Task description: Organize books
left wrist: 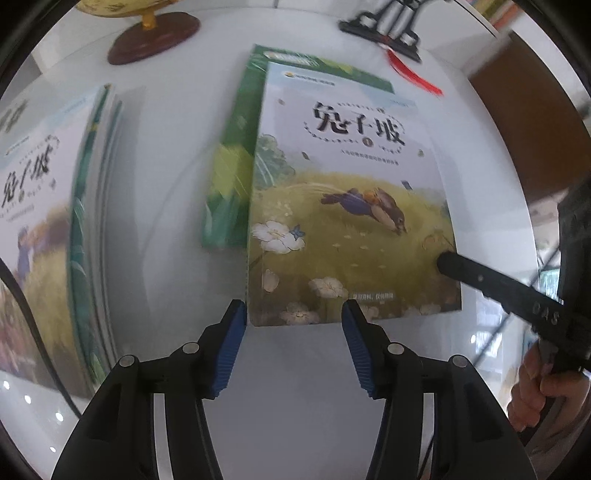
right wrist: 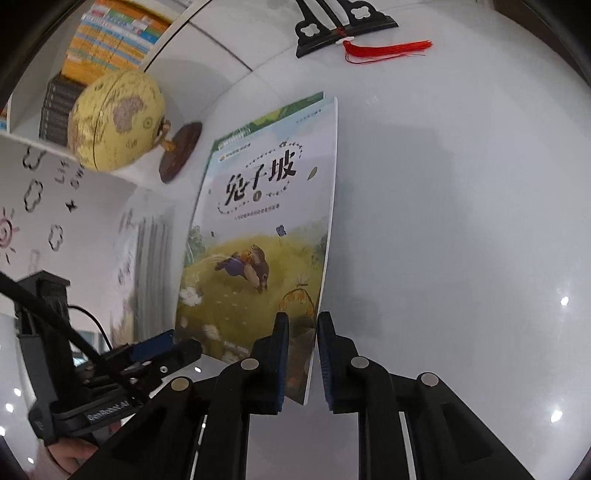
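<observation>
A book with a running rabbit on its cover (left wrist: pixel 347 192) lies on a green book (left wrist: pixel 229 166) on the white table (left wrist: pixel 166 184). My left gripper (left wrist: pixel 293 314) hangs open over the rabbit book's near edge; its blue pads (left wrist: pixel 236 332) touch nothing. My right gripper (right wrist: pixel 301 321) straddles the rabbit book (right wrist: pixel 258 221) at its right edge near the front corner. The jaws stand narrow, with the edge against the right pad (right wrist: pixel 325 354) and a gap left on the cover side. In the left wrist view one right finger (left wrist: pixel 454 267) lies over the cover.
A second stack of similar books (left wrist: pixel 44 221) lies at the left. A yellow globe (right wrist: pixel 118 118) on a wooden base stands at the back, beside a black stand (right wrist: pixel 343 26) with a red tassel (right wrist: pixel 388 50). A bookshelf (right wrist: pixel 110 37) is behind. A person's hand (left wrist: pixel 546 387) holds the right gripper.
</observation>
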The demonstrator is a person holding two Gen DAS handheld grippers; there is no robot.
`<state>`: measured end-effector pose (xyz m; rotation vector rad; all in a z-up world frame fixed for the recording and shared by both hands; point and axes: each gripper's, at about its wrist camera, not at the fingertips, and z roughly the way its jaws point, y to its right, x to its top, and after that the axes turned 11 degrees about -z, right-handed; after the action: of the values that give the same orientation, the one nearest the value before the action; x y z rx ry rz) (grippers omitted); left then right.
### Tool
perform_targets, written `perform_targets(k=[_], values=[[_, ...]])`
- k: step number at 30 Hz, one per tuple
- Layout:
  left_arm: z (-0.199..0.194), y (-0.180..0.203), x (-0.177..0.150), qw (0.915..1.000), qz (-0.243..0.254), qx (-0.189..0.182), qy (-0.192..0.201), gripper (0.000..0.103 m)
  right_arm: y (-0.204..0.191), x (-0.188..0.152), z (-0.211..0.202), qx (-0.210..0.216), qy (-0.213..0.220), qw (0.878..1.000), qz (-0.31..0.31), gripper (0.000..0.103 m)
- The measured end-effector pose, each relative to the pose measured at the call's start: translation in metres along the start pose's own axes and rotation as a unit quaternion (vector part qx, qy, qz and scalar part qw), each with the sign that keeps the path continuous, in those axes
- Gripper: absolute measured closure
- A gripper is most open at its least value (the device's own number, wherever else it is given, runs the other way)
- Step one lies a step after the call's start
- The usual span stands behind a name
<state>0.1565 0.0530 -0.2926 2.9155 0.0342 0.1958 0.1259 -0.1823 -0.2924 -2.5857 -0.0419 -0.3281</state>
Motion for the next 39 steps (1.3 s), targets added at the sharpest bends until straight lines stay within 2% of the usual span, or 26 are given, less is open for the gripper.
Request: perform_targets(k=[2, 6, 9, 12, 15, 18, 21, 22, 26, 29, 32, 34, 36, 39], values=[[-0.001, 0.002, -0.014, 0.9999, 0.010, -0.003, -0.005, 0.053, 0.002, -0.008, -0.003, -0.006, -0.008, 1.000, 0.002, 0.086], [0.001, -0.005, -0.029, 0.9990, 0.000, -0.033, -0.032, 0.053, 0.011, -0.027, -0.010, 0.000, -0.024, 0.999, 0.021, 0.086], [0.002, -0.016, -0.024, 0.9988, -0.021, -0.031, -0.030, 0.053, 0.022, -0.035, -0.010, 0.021, -0.034, 0.998, 0.043, 0.086], [0.001, -0.022, -0.016, 0.9984, -0.039, -0.039, -0.016, 0.053, 0.036, -0.037, -0.010, 0.050, -0.024, 0.995, 0.080, 0.086], [0.008, -0.027, -0.008, 0.9970, -0.053, -0.051, -0.021, 0.053, 0.045, -0.032, -0.009, 0.056, -0.016, 0.994, 0.095, 0.086], [0.008, -0.027, -0.008, 0.9969, -0.051, -0.058, -0.014, 0.053, 0.051, -0.026, -0.005, 0.065, -0.015, 0.992, 0.103, 0.086], [0.011, -0.020, -0.007, 0.9955, -0.048, -0.080, -0.017, 0.053, 0.055, -0.022, -0.001, 0.085, -0.009, 0.990, 0.112, 0.085], [0.008, -0.021, -0.009, 0.9960, -0.047, -0.076, -0.013, 0.053, 0.055, -0.021, 0.001, 0.091, -0.008, 0.989, 0.113, 0.085], [0.007, -0.010, -0.008, 0.9978, -0.025, -0.062, -0.005, 0.053, 0.058, -0.021, 0.001, 0.109, 0.021, 0.988, 0.104, 0.080], [0.006, -0.012, -0.006, 0.9976, -0.028, -0.063, -0.009, 0.053, 0.063, -0.026, 0.000, 0.131, 0.053, 0.985, 0.100, 0.073], [0.002, -0.010, -0.005, 0.9972, -0.031, -0.068, -0.004, 0.054, 0.066, -0.029, 0.000, 0.139, 0.048, 0.982, 0.118, 0.071], [-0.007, -0.011, -0.008, 0.9966, -0.028, -0.077, 0.004, 0.054, 0.060, -0.026, -0.002, 0.137, 0.039, 0.985, 0.093, 0.069], [-0.012, -0.014, -0.010, 0.9957, -0.028, -0.088, 0.005, 0.054, 0.053, -0.025, -0.009, 0.136, 0.051, 0.988, 0.057, 0.069], [-0.010, -0.014, -0.009, 0.9950, -0.029, -0.096, 0.001, 0.054, 0.053, -0.027, -0.012, 0.146, 0.062, 0.986, 0.058, 0.072]])
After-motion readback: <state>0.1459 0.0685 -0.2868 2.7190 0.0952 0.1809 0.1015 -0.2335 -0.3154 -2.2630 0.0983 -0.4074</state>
